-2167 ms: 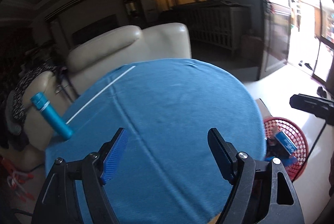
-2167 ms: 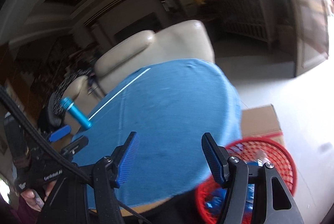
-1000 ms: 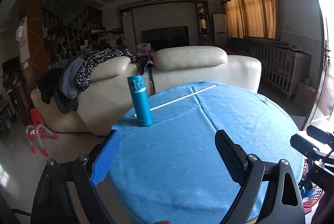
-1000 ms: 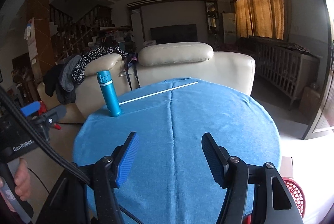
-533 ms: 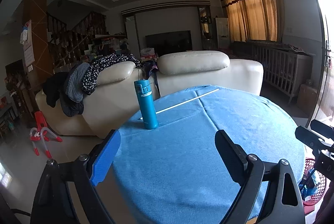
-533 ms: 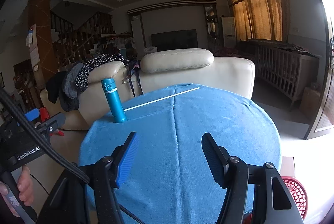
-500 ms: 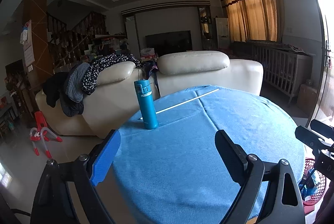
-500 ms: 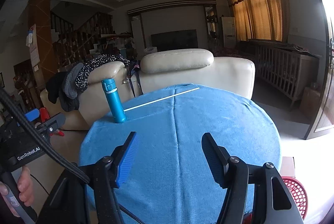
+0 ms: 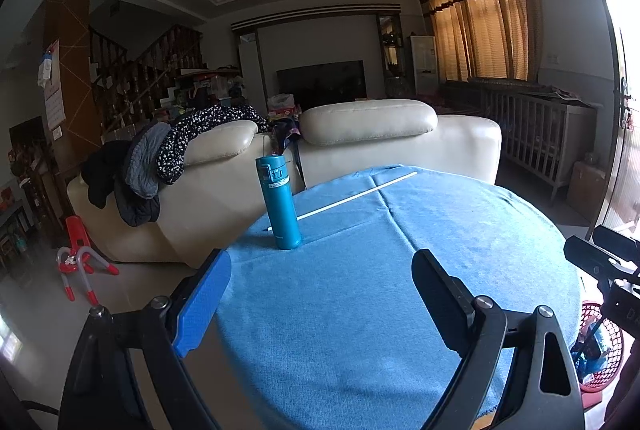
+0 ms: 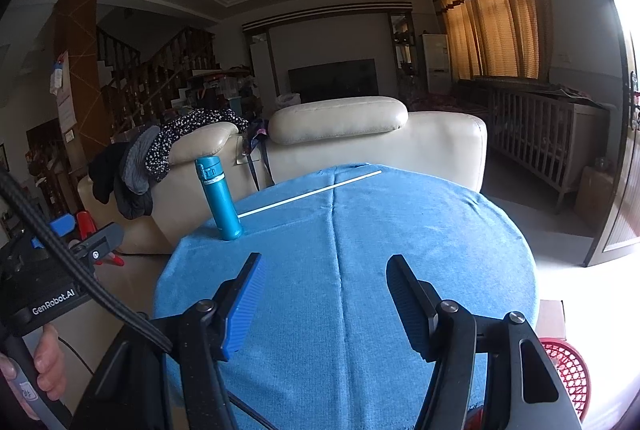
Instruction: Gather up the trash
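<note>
Grippers: your left gripper and right gripper both gape, empty
Trash: packets sit in the red basket
Left: tabletop holds only bottle, white rod

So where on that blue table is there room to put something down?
Nearly all of the table is bare: the whole near half in front of both grippers, and the right side out to the rim. Only the far left edge is taken, by the bottle and the thin white stick lying behind it.
</note>
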Tool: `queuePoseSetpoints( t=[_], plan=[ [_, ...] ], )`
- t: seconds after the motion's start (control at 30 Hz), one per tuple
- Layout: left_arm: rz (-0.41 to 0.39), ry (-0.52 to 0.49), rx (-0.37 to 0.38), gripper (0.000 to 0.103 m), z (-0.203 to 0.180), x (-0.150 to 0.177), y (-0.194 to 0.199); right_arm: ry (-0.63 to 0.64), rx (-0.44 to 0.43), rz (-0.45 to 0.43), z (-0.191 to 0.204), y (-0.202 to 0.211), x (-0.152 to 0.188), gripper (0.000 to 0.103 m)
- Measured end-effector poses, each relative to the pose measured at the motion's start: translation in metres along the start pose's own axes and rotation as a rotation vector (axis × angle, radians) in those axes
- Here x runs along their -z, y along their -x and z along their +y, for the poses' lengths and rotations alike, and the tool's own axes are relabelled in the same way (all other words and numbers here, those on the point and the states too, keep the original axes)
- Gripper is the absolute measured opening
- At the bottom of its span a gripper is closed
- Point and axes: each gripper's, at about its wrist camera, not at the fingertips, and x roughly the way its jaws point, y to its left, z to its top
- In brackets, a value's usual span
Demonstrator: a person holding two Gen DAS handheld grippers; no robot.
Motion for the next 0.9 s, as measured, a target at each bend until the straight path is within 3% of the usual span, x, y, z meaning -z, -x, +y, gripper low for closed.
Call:
queuePoseSetpoints(
  t=[0.9],
  plan=[
    [-0.006,-0.001,0.001,0.092,-0.0016,-0.0004,0.0012,-0.003,0.002,-0.006,-0.0032,0.0018,-0.0007,0.066]
  ],
)
